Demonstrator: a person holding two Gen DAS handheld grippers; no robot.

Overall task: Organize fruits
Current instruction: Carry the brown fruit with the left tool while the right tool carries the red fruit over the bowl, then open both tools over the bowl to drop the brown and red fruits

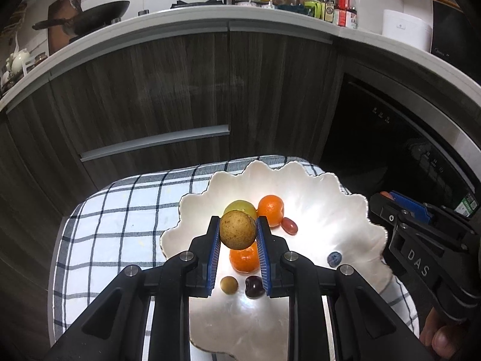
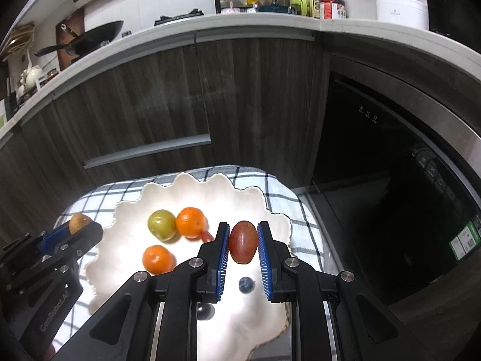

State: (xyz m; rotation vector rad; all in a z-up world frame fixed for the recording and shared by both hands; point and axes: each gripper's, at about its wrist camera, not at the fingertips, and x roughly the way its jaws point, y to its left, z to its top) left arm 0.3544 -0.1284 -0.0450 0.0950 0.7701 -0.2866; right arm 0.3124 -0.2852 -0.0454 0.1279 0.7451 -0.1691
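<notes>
tabletop [image 1: 99,210]: small one under a blue-and-white checked cloth, kitchen cabinets behind it, and basically the whole job sits on it.

plate [image 1: 330,210]: big white scalloped shell-looking thing lying on the cloth, and it's directly under both sets of jaws, so I'd guess the next move for either hand is pretty much straight down.

fruit already on the plate: a green plum [image 2: 161,224] touching a tangerine [image 2: 191,222] toward the far side, a second tangerine [image 2: 157,258] nearer, a blueberry [image 2: 246,284] near the right edge, plus a dark cherry [image 1: 255,286] and a tiny tan fruit [image 1: 229,285] close to the camera in the left wrist view.

left gripper [image 1: 237,231]: jaws clenched on a round brown speckled fruit [image 1: 237,231], roughly ball-shaped so no long axis to worry about. It hangs over the middle of the plate, right above the nearer tangerine, so dropping it there might make it roll off that one.

right gripper [image 2: 243,242]: jaws clamped on a reddish egg-shaped fruit [image 2: 243,242], looks like a big red grape, smooth and shiny. Its long axis runs along the fingers, pads on the narrow sides. It's over the right half of the plate, above and beyond the blueberry.

who's nearer: honestly both look about equally close to the plate, left over the centre, right over the emptier right side.
</notes>
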